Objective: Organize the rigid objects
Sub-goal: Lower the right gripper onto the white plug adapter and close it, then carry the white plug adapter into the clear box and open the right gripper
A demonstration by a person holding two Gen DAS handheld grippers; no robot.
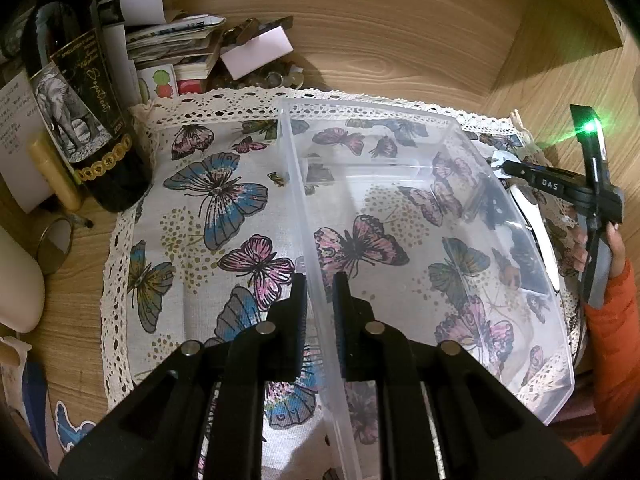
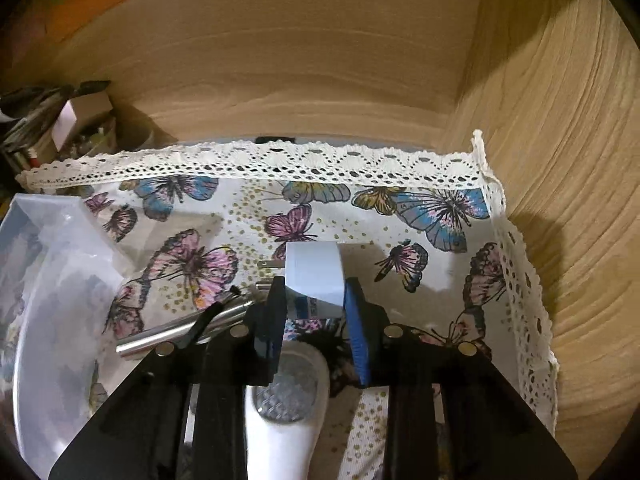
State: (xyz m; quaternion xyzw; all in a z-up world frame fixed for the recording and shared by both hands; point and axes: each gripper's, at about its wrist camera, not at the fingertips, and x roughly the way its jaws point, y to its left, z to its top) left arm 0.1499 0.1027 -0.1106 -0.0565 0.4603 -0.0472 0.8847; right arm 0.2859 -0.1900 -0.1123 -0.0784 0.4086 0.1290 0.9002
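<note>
While the right tool (image 2: 316, 300) straddles the white plug adapter (image 2: 314, 276), its two pads sit at the adapter's flanks, the dark pad on one side and the blue pad on the other. Contact on both sides looks likely, but whether the grip is firm or the adapter only rests on the butterfly cloth (image 2: 360, 216) cannot be told. The adapter's metal prongs point toward the clear plastic bin (image 2: 48, 264), which stands just beside it on the cloth. A metal cylinder (image 2: 180, 326) lies near the dark pad, and a white handled device (image 2: 286, 408) lies under the tool.

In the left wrist view, the left tool (image 1: 320, 300) brackets the near wall of the clear plastic bin (image 1: 316, 264), one finger outside and one inside; a gap shows on both sides, so it reads as not clamped. The bin looks empty (its far side is partly hidden by glare).

Recommended practice, as a judgement: confirm squeeze on the adapter's flat faces before lifting, raise it straight to clear the cylinder, then carry it prongs-first over the bin's rim. The left tool should pinch the wall to steady the light bin. Slip risk is moderate, since the casing is smooth.
</note>
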